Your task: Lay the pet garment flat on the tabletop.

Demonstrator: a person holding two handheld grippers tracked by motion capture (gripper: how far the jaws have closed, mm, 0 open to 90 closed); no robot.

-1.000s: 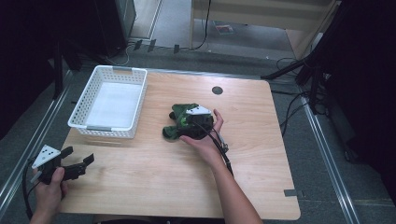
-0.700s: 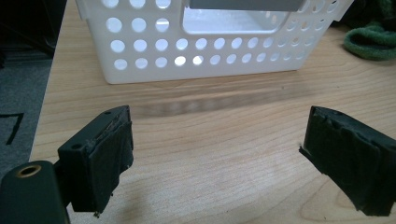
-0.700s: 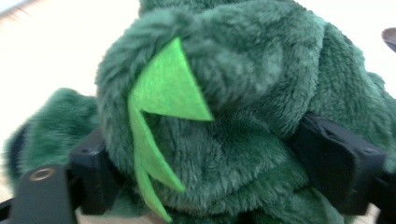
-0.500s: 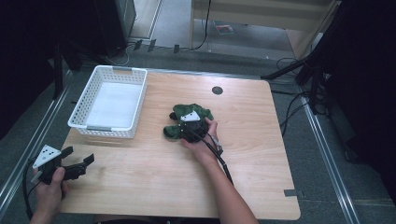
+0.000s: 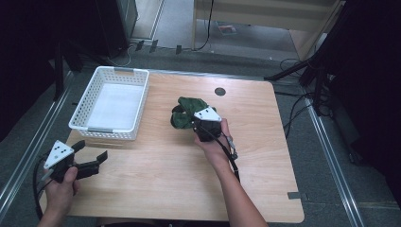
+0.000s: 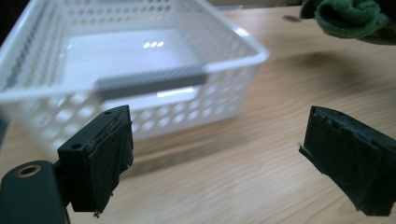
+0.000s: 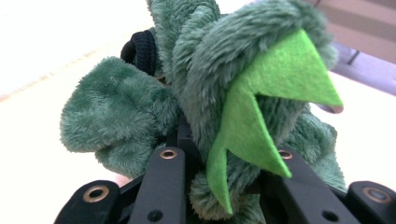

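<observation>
Nearest the person, the left gripper [image 5: 87,165] is held low over the wooden table [image 5: 156,189], just in front of the white basket [image 5: 78,124], which serves here as the landmark. Its jaws are spread wide with nothing between them, as is plainly seen in the left gripper view, where the basket's near wall [image 6: 154,100] is framed between the two black pads [image 6: 109,154].

Farther out, to the right of the basket and apart from it, the right gripper [image 5: 197,126] is pressed into the green plush toy [image 5: 185,112]. In the right gripper view the jaws are seen closed around the toy's fur [image 7: 205,93], with a bright green felt piece [image 7: 271,107] folded over them. Whether the toy is raised off the table cannot be told.

The grasp is judged to be made, so the first part of the work is done. The basket is seen to hold nothing, so the carry across to it and the release inside are judged to be left.
</observation>
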